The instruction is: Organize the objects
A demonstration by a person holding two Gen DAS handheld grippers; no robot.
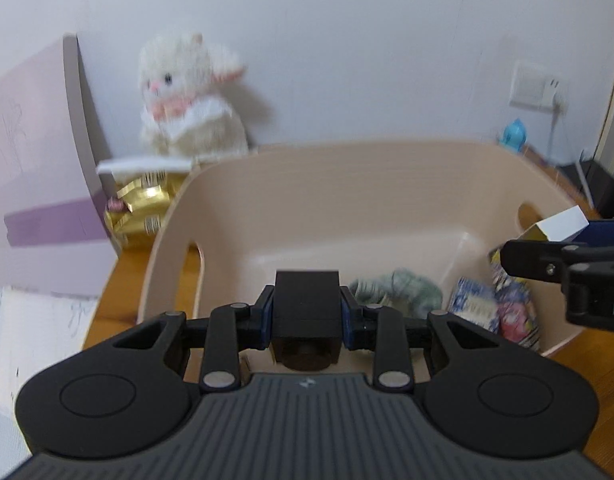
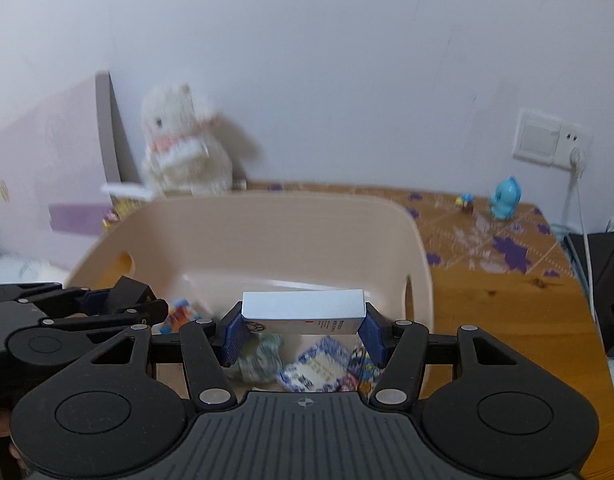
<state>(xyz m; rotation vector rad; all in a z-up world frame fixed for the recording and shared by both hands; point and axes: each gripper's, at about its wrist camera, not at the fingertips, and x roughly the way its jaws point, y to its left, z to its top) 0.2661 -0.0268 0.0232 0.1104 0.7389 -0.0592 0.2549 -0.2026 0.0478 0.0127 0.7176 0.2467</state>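
A beige plastic bin [image 1: 307, 184] stands on the wooden table; it also shows in the right wrist view [image 2: 267, 232]. My left gripper [image 1: 307, 308] is shut on a black box [image 1: 307, 300], held over the bin's near edge. My right gripper [image 2: 303, 330] is shut on a white box [image 2: 303, 310], held over the bin; this box also shows at the right of the left wrist view [image 1: 563, 226]. Inside the bin lie a greenish cloth bundle [image 1: 403, 290] and colourful printed packets [image 1: 495, 308].
A white plush bunny [image 1: 191, 96] sits against the wall behind the bin, with gold-wrapped packages [image 1: 143, 208] below it. A pink-purple panel [image 1: 39, 184] stands at left. A blue toy figure [image 2: 505, 198] and a wall socket [image 2: 547, 136] are at the right.
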